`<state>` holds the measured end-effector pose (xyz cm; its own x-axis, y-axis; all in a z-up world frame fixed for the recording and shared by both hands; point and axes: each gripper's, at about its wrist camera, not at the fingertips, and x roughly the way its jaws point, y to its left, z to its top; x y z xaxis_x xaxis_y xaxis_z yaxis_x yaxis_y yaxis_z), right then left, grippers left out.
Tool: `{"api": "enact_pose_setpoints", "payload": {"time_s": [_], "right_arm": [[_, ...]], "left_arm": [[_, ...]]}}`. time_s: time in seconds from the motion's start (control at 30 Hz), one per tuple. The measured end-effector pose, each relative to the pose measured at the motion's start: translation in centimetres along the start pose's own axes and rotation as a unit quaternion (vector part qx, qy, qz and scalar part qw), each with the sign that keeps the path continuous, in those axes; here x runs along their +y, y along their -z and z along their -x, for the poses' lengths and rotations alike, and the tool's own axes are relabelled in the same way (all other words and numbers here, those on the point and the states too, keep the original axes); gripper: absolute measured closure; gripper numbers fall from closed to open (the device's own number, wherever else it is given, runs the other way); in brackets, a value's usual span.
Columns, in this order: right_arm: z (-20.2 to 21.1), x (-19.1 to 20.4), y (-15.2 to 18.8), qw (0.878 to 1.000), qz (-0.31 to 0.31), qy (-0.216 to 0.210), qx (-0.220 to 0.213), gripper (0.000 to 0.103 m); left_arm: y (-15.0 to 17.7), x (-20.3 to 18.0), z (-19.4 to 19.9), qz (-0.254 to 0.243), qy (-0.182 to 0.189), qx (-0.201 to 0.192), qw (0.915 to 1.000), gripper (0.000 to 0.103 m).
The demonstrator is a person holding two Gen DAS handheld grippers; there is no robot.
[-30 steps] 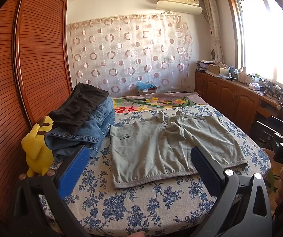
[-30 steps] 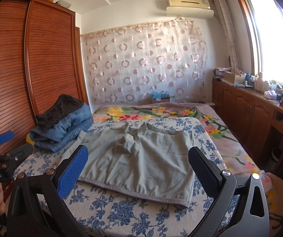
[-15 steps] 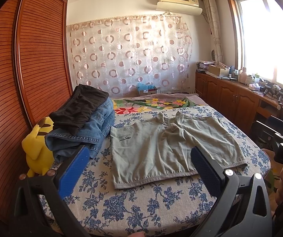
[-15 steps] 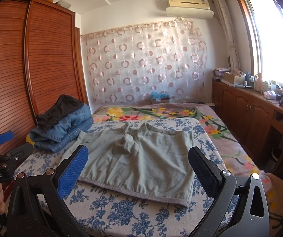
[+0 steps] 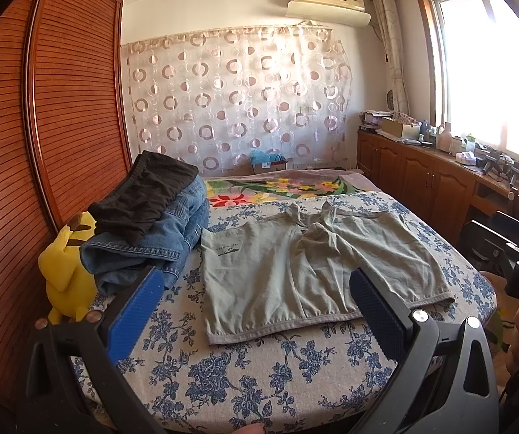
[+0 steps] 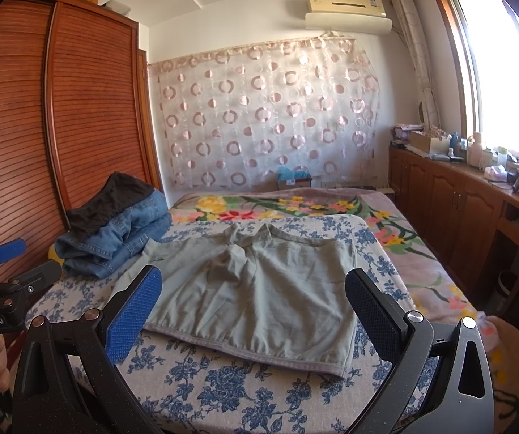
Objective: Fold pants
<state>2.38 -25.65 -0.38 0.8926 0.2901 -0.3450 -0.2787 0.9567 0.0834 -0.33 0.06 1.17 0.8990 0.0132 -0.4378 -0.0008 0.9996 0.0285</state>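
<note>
The grey-green shorts point(image 5: 310, 271) lie spread flat on the blue-flowered bedspread point(image 5: 245, 369), hems toward the foot of the bed, presumably laid out so that both leg ends can be reached. Left of the shorts, touching them, sits a pile of folded jeans point(image 5: 150, 246) with a black garment point(image 5: 143, 195) on top, likely pairs already done. The left gripper point(image 5: 255, 311) and the right gripper point(image 6: 255, 311) hover short of the shorts, jaws wide apart, holding nothing; folding has not begun, I'd judge.

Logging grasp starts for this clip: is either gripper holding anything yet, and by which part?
Nothing held. Left gripper and right gripper are open, short of the green shorts.
</note>
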Motion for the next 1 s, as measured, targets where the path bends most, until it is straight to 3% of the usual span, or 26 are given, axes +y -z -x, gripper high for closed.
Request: {"api": "enact_pose_setpoints", "payload": {"time_s": [0.57,1.0], "right_arm": [[0.4,-0.3,0.8,1.0,-0.005,0.004,0.008,0.0],[0.3,-2.8,1.5,0.999,-0.012,-0.015,0.041,0.0]], "left_arm": [[2.3,1.7,-3.4,0.005,-0.002,0.029,0.9996,0.0],[4.4,3.1,-5.7,0.001,0.001,0.066,0.9978,0.0]]}}
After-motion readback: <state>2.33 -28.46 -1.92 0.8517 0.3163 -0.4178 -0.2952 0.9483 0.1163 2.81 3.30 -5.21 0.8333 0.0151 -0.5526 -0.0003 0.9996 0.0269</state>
